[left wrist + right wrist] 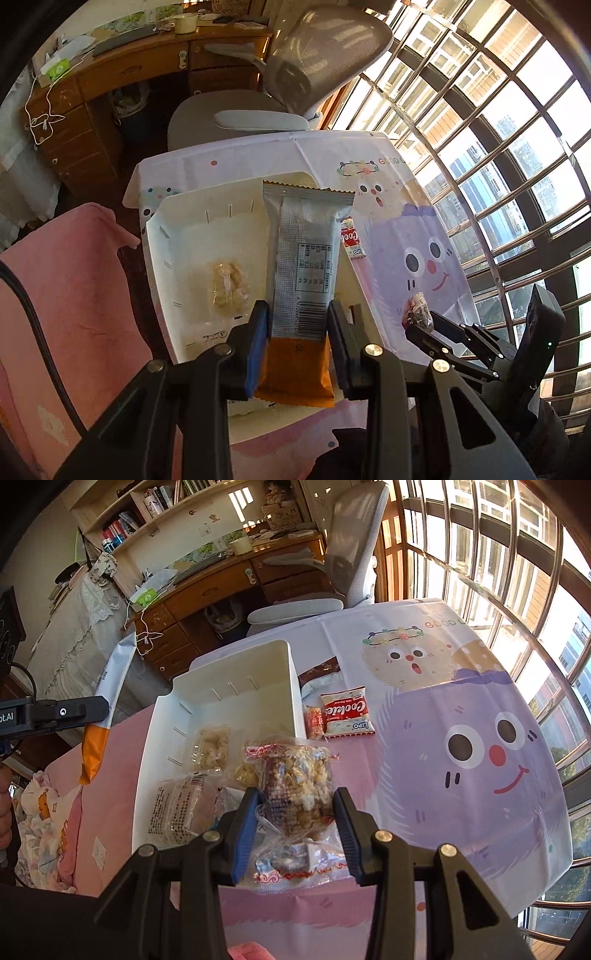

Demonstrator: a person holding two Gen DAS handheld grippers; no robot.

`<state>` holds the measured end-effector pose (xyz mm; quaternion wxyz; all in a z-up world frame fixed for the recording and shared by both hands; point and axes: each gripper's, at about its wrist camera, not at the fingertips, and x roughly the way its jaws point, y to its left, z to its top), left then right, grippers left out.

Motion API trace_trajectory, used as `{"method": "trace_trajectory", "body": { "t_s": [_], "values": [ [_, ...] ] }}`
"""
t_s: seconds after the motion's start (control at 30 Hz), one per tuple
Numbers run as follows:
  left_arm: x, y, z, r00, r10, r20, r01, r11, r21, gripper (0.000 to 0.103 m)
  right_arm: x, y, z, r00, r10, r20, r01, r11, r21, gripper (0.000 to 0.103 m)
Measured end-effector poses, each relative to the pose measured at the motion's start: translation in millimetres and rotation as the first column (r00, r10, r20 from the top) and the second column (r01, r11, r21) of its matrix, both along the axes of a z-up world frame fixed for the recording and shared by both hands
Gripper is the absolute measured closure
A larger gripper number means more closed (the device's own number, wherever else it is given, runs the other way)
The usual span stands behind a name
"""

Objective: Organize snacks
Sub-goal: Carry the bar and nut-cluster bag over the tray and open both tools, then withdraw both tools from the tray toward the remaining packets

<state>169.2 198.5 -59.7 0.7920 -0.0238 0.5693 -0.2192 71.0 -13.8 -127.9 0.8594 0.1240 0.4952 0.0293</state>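
Observation:
My left gripper (pixel 297 314) is shut on a long silver and orange snack bar (pixel 304 266), held above the white box (pixel 162 236). The bar also shows at the left of the right wrist view (pixel 107 698). My right gripper (pixel 295 805) is shut on a clear packet of nutty snack (pixel 295 786), held over the box's near right edge (pixel 299 698). It shows in the left wrist view (pixel 419 314) too. In the box lie a small clear snack packet (pixel 212 747) and a clear wrapped pastry (pixel 181 805).
On the cartoon tablecloth (pixel 461 709) right of the box lie a red and white Cookies packet (pixel 347 710), a small red packet (pixel 314 722) and a brown packet (pixel 319 672). A grey office chair (pixel 351 554) and a wooden desk (pixel 207 590) stand beyond. Barred windows run along the right.

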Motion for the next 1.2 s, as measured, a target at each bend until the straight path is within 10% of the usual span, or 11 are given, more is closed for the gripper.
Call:
{"method": "trace_trajectory", "body": {
  "t_s": [0.6,1.2],
  "values": [
    [-11.1,26.6,-32.3,0.994,-0.096,-0.053,0.096,0.995,-0.005,0.068,4.0,72.3,-7.7,0.998,0.057,-0.036,-0.057,0.998,-0.006,0.057],
    [-19.1,-21.2,-23.5,0.985,-0.17,-0.025,0.171,0.985,0.017,0.037,-10.4,36.6,-5.5,0.999,-0.011,-0.043,0.011,1.0,-0.003,0.053]
  ]
}}
